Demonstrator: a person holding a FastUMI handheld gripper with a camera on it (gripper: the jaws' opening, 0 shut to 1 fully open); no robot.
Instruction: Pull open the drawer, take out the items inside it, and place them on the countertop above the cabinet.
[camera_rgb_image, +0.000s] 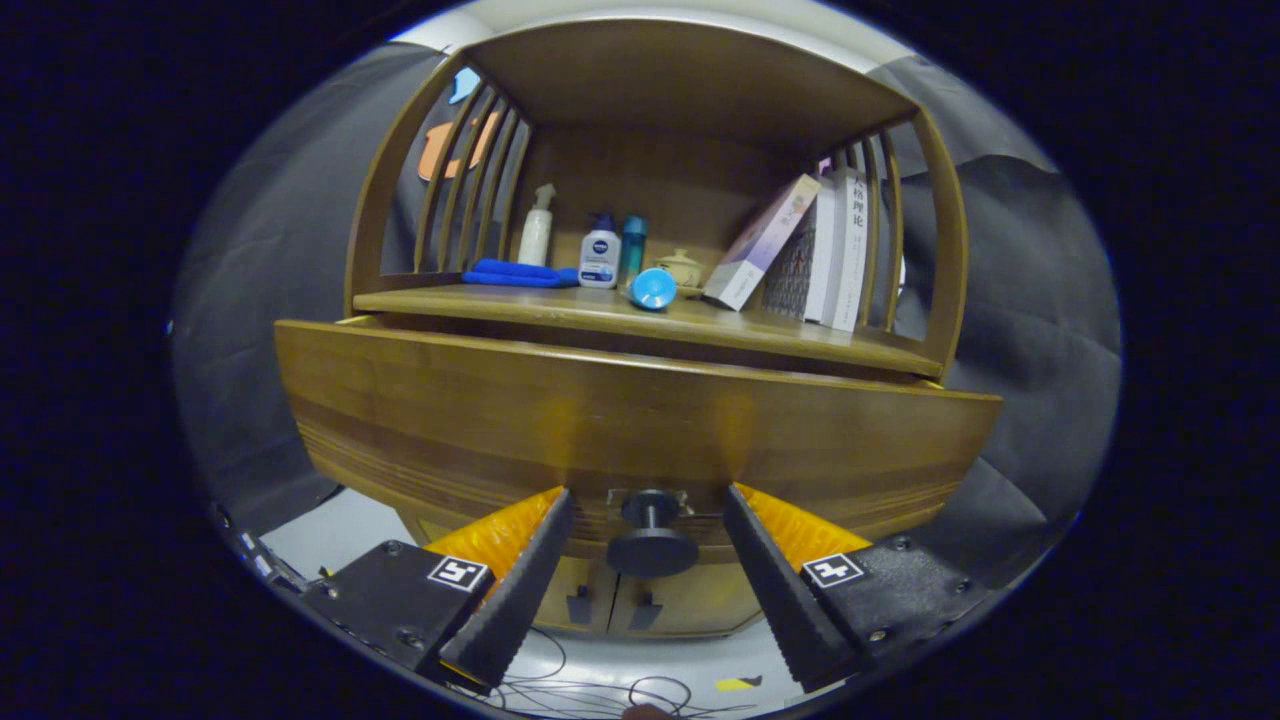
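So, nearest thing first: the gripper (648, 500) has its fingers spread wide, nothing clamped, and the drawer's round knob (651, 545) sits right in the gap between them, dead centre at 12 o'clock from the fingertips. Neither finger touches it as far as I can tell. The knob's stem runs straight back into the drawer front (620, 420), so its axis lines up with the way the fingers point. That's the whole deal here: squeeze on the knob and any pull goes straight back along that line.

Just behind the knob, the drawer front looks like it stands a little proud of the cabinet, but the fisheye bends everything, so I can't say for sure whether it's out or flush. Can't see inside it either.

Further back, up at 12 o'clock, is the countertop (560, 305). On it: a blue cloth (515, 273), a spray bottle (536, 228), a lotion bottle (600, 253), a teal cup (652, 288) on its side, a small pot (681, 267) and leaning books (815, 255) off toward 1 o'clock. Whether any of that came out of the drawer, no idea.
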